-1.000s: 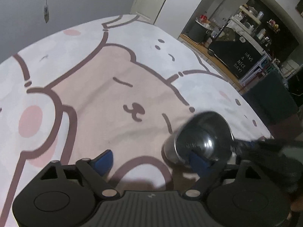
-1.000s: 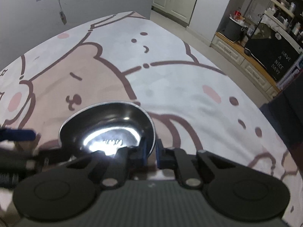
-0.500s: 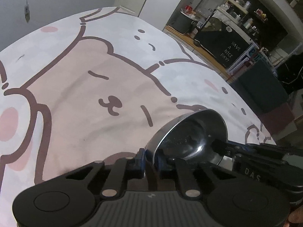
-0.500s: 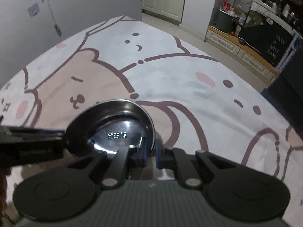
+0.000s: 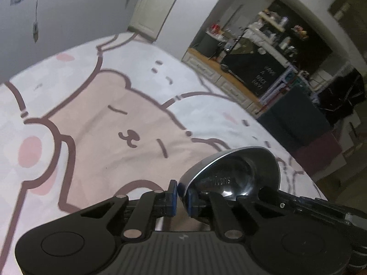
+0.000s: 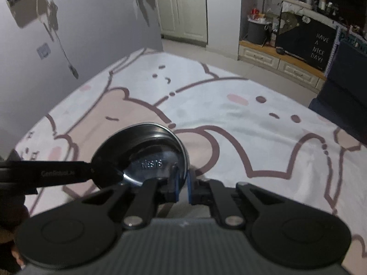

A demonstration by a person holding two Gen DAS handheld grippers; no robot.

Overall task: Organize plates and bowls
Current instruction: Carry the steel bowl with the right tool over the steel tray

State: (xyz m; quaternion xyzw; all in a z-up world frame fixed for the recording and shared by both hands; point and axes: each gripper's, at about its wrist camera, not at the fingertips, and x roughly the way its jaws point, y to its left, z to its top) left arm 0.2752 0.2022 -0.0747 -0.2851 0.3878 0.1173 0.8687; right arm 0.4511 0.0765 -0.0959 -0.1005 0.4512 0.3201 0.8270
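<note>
Both my tongs are on the same steel bowl (image 5: 231,178), held up off the bear-print cloth (image 5: 96,123) that covers the surface below.

Left tongs (image 5: 181,198): clamped on the bowl rim at its near left edge, blue pads (image 5: 174,197) on either side of the rim. Bowl is tilted, open side facing my left camera, stamped text visible inside.

Right tongs (image 6: 182,186): also pinching the rim, one blue pad inside the bowl, one outside, on the bowl's right edge in that view. The left tongs come in as a black bar from the left frame edge and meet the opposite rim.

Background: grey wall (image 6: 96,23), white cabinets (image 6: 183,13), blackboard sign (image 6: 318,48) reading HAVE A NICE DAY.
</note>
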